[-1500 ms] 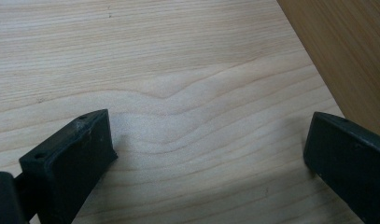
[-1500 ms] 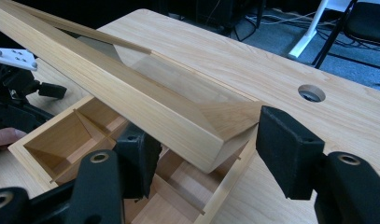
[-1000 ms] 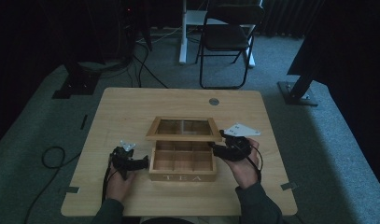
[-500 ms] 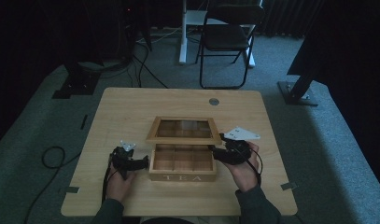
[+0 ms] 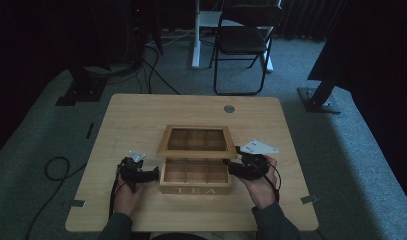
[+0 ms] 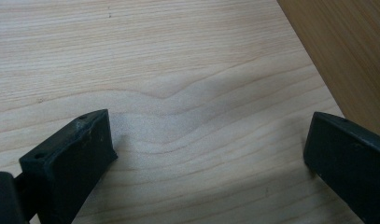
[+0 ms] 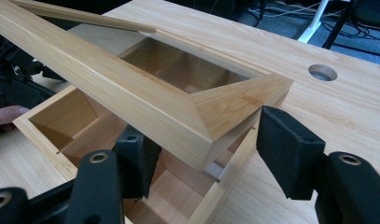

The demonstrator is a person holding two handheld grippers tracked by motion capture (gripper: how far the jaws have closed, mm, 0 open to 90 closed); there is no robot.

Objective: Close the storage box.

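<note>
Here, right tool [image 7: 201, 158], jaws apart, straddles the tea box [image 5: 196, 176] lid [image 7: 131, 88] corner, half-raised; left tool [image 6: 206, 158] apart on tabletop [image 6: 178, 56]. Next, prob.: clamp & swing lid.

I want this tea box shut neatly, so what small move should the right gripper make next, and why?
Probably ease the lid down a little further with the right gripper. Its open jaws straddle the lid's near corner, and the lid hangs tilted, partway over the tea box, whose compartments look empty. The left gripper sits open beside the box's left end, so the box may slide if the lid drops fast.
</note>
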